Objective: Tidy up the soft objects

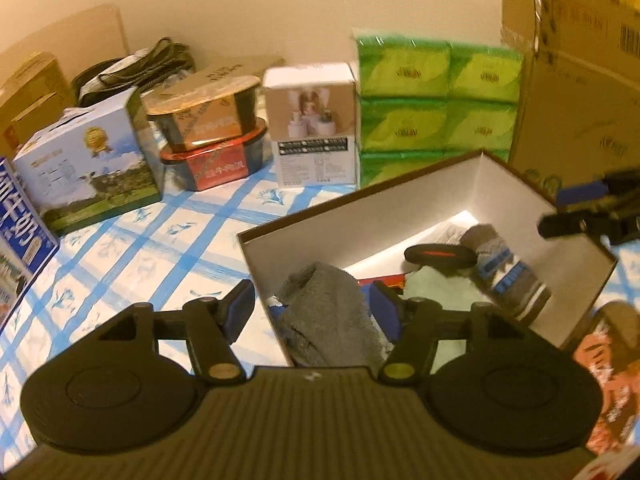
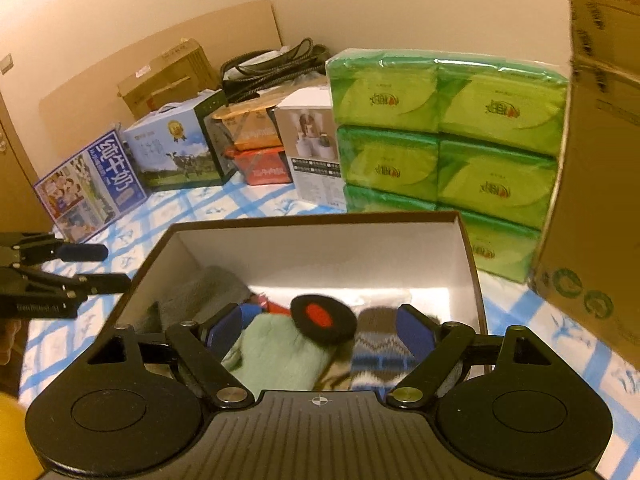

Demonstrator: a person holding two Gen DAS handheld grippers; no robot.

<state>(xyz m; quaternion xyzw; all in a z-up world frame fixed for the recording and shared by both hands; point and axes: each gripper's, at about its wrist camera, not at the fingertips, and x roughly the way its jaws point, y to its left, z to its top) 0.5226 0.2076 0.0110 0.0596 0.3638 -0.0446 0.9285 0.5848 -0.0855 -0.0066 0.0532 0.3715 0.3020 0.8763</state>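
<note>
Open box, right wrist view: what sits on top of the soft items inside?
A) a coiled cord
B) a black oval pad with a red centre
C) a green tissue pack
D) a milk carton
B: in the open box, a black oval pad with a red centre lies over the mint green sock and the patterned knit sock.

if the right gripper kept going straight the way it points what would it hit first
Most likely the soft things in the open box: the right gripper points down into it, jaws open and empty, with the mint cloth and the black disc right ahead. Depth is unclear.
</note>
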